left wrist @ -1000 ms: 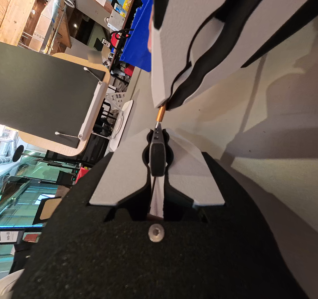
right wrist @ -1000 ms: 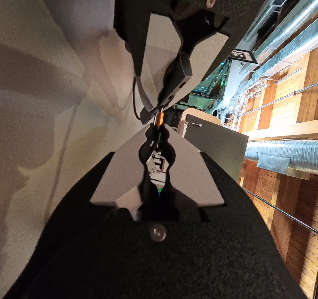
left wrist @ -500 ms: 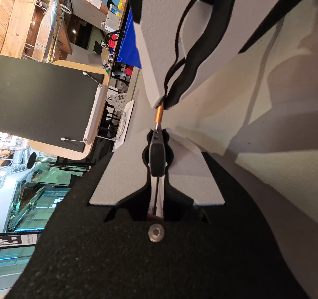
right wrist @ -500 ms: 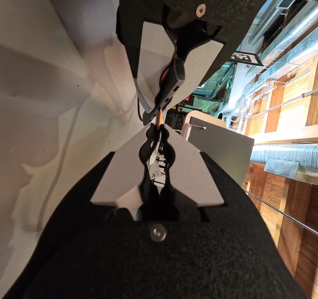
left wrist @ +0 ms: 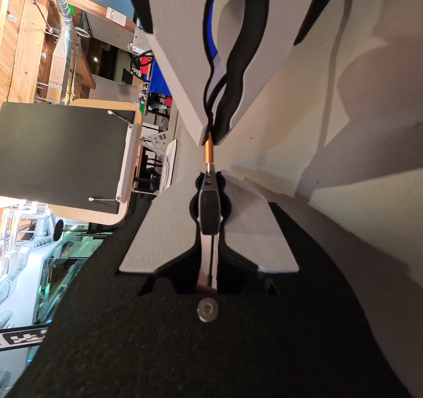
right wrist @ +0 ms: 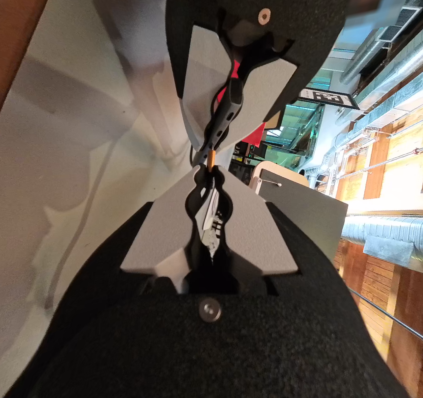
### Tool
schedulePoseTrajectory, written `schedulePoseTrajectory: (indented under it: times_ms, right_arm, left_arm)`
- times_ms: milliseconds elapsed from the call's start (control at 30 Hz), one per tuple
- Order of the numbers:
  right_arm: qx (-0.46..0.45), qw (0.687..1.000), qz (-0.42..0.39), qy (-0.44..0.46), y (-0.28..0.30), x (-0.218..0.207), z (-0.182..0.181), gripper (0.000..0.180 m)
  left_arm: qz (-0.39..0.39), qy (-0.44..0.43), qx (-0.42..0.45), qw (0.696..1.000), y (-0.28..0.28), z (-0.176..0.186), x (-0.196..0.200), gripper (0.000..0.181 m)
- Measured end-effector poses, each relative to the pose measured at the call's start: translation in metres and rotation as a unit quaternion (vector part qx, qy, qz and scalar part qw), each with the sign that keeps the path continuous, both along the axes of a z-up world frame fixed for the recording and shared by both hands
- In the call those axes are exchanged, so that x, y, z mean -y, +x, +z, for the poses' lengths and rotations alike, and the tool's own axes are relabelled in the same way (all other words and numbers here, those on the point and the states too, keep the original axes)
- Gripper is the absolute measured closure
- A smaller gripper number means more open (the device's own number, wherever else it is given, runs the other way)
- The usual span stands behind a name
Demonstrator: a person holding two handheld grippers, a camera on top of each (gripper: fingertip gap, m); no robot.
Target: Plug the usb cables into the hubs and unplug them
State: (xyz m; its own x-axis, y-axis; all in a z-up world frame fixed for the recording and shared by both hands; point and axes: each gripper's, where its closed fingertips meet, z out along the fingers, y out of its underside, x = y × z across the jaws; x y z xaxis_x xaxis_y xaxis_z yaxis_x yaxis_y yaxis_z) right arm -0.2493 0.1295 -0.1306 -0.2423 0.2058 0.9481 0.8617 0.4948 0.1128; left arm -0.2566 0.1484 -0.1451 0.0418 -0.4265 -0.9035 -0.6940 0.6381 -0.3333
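Fingers of the left gripper (left wrist: 208,176) clamp the hub (left wrist: 208,208) while the right gripper (right wrist: 209,169), at twelve o'clock, grips the orange plug (left wrist: 208,152), seemingly drawn slightly outward since a second ago, so unplugging is under way.

The left gripper (left wrist: 209,176) has pale grey fingers on a speckled black body and grips a dark grey hub (left wrist: 209,210). At 12 o'clock from it sits a copper-orange plug (left wrist: 208,151) on a black cable (left wrist: 211,93), between the right gripper's (right wrist: 207,169) grey fingers. The table (left wrist: 343,158) is cream-white.
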Motion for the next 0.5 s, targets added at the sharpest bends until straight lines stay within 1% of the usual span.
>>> schedulePoseTrajectory:
  times_ms: [167,300,400,467,500]
  right_arm:
    - [0.002,1.000,-0.001,-0.021,0.0002,0.0027,-0.0051,0.175]
    - [-0.029,0.998,-0.005,-0.057,0.0002,0.0039,-0.0068,0.175]
    - [-0.039,0.998,-0.007,-0.047,0.0011,0.0020,-0.0032,0.175]
    - [-0.072,0.995,-0.011,-0.071,0.0008,0.0020,-0.0027,0.174]
    - [-0.098,0.990,-0.017,-0.102,0.0016,0.0025,-0.0035,0.169]
  left_arm:
    - [-0.004,0.031,-0.033,0.999,0.0004,-0.0043,0.0014,0.170]
    - [-0.005,0.036,-0.038,0.999,0.0029,-0.0046,0.0047,0.170]
    - [-0.001,0.031,-0.027,0.999,0.0035,-0.0010,0.0038,0.170]
    - [-0.001,0.027,-0.018,0.999,0.0037,0.0010,0.0023,0.170]
    - [-0.001,0.026,-0.014,1.000,0.0038,0.0013,0.0018,0.170]
